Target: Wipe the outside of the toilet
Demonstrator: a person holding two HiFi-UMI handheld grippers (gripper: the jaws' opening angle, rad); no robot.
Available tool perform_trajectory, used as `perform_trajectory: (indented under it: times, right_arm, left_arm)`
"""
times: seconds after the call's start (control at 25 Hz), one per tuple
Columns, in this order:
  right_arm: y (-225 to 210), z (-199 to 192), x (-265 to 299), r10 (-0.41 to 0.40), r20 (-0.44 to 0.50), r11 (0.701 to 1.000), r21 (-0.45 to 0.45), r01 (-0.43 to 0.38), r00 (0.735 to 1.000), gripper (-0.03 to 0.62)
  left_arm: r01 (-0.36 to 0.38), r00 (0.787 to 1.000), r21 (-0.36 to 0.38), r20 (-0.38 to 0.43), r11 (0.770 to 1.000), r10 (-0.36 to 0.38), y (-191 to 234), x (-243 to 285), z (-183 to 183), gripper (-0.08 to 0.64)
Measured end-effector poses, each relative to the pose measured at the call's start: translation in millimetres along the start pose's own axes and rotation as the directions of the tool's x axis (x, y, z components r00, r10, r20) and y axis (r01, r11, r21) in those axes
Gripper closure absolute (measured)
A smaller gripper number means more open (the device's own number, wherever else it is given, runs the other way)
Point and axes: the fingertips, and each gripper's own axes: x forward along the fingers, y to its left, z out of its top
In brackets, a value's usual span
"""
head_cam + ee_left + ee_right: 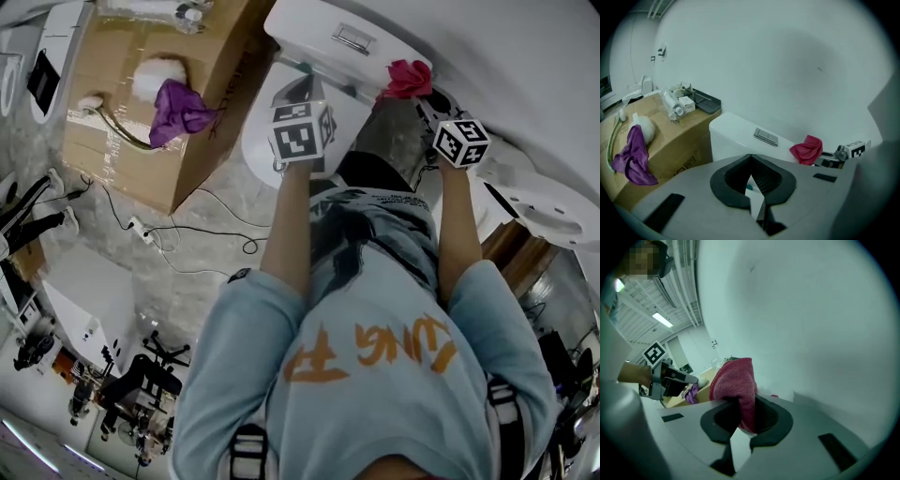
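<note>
Evidently, the right gripper (743, 420) clamped the red cloth (735, 380) beside the toilet (314, 33) tank at upper centre, apparently ready for wiping; the left gripper (750, 159), jaws together and empty, hovered clear.

A bunched red cloth (409, 78), pinched by the right gripper (740, 423), hangs at the cistern end of the white toilet (309, 33).

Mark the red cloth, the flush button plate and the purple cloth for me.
red cloth (736, 380), right gripper view, bunched part above the jaws.
flush button plate (766, 136), left gripper view, centre of the plate.
purple cloth (633, 157), left gripper view, middle fold.
</note>
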Motion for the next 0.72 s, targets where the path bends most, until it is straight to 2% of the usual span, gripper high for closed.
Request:
perform_trajectory:
  times: [0.08,0.16,0.24,0.4,0.6,0.72]
  right_arm:
    - [-11,0,-11,-0.086,0.041,0.993,0.079,0.083,0.995,0.529]
    - [-21,1,-24,-0.168,0.096,0.972,0.182,0.149,0.981,0.529]
    - [-21,7,-31,-0.197,0.152,0.956,0.248,0.156,0.968,0.529]
    - [10,35,-16,-0.120,0.231,0.974,0.214,0.070,0.965,0.529]
    - [70,62,12,0.008,0.271,0.987,0.153,-0.052,0.962,0.528]
    - [114,64,39,0.071,0.276,0.989,0.105,-0.104,0.958,0.528]
  left_arm:
    - [-0.010,1.000,0.028,-0.006,1.000,0.010,0,-8,-1,0.543]
    - [-0.030,1.000,0.061,-0.007,0.998,0.030,4,-19,-2,0.543]
    - [-0.057,0.998,0.085,-0.002,0.995,0.058,10,-29,-1,0.543]
    - [-0.103,0.993,0.056,0.056,0.993,0.100,27,-47,11,0.543]
    - [-0.086,0.990,0.040,0.119,0.996,0.080,36,-70,14,0.543]
    - [-0.069,0.988,0.031,0.142,0.997,0.064,64,-78,12,0.543]
